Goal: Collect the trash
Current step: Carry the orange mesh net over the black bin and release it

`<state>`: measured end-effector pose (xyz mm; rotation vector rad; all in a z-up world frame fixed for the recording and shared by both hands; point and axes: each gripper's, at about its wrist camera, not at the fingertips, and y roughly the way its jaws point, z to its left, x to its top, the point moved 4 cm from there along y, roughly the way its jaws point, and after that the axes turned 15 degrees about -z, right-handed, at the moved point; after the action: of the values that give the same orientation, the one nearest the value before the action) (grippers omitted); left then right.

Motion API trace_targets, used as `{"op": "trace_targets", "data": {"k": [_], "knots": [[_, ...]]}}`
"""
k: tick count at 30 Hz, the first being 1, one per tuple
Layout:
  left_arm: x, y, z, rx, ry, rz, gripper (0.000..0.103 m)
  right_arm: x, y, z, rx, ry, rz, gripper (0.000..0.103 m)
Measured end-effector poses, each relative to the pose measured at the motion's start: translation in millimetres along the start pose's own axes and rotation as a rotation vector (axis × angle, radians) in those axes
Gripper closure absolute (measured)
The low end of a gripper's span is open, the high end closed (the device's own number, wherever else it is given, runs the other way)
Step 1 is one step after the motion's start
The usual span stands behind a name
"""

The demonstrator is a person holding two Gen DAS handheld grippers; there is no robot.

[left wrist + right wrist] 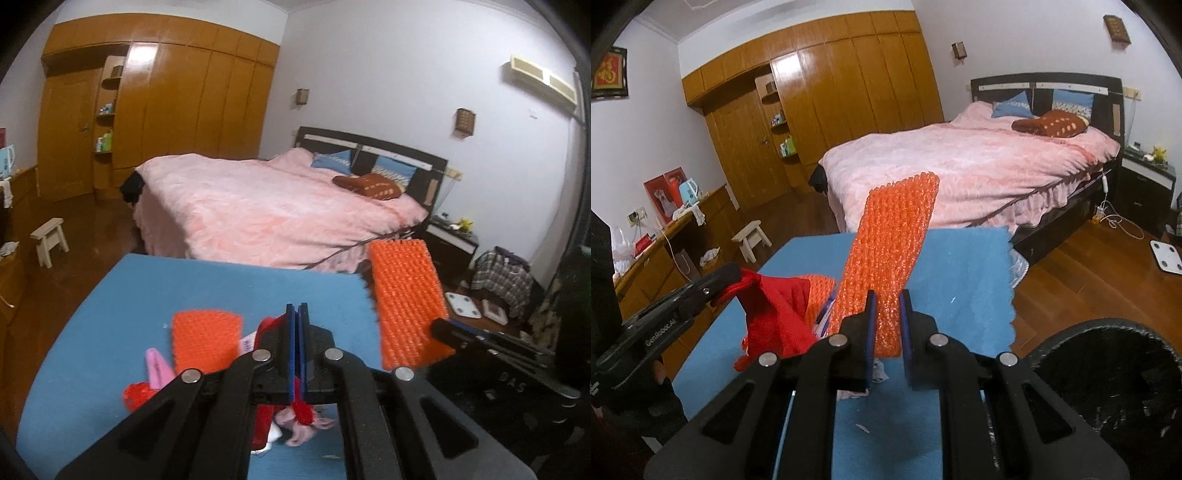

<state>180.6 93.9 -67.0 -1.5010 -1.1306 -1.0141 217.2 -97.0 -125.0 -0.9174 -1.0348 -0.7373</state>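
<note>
My left gripper (297, 314) is shut on a red plastic bag (775, 310) and holds it above the blue table (184, 284); the bag hangs from the fingers in the right wrist view. My right gripper (886, 299) is shut on an orange bubble-wrap strip (890, 254), lifted upright above the table; the strip also shows in the left wrist view (406, 302). A second orange bubble-wrap piece (205, 339), a pink wrapper (159, 367) and pink crumpled scraps (303, 432) lie on the table under the left gripper.
A black trash bin (1108, 398) stands at the table's right edge. A bed with a pink cover (277, 210) stands beyond the table. A small wooden stool (50, 234) and a white scale (1165, 256) are on the wooden floor. A wardrobe (831, 103) fills the far wall.
</note>
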Motion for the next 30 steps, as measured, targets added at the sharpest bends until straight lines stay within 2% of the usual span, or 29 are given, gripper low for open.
{"op": "trace_targets", "data": {"k": [8, 15, 23, 30], "knots": [[9.8, 2.5, -60.8, -0.129, 0.024, -0.002, 0.101, 13.4, -47.6, -35.7, -0.069, 0.006, -0.041, 0.091], [-4.7, 15.1, -119.6, -0.241, 0.047, 0.037, 0.101, 4.9, -88.3, -83.6, -0.190, 0.004, -0.030, 0.091], [-28.9, 27.2, -194.9, -0.378, 0.066, 0.090, 0.101, -20.8, -130.5, -142.8, -0.344, 0.013, 0.014, 0.091], [-57.7, 35.5, -236.4, -0.443, 0.077, 0.146, 0.101, -56.2, -145.8, -175.8, -0.451, 0.024, 0.090, 0.091]]}}
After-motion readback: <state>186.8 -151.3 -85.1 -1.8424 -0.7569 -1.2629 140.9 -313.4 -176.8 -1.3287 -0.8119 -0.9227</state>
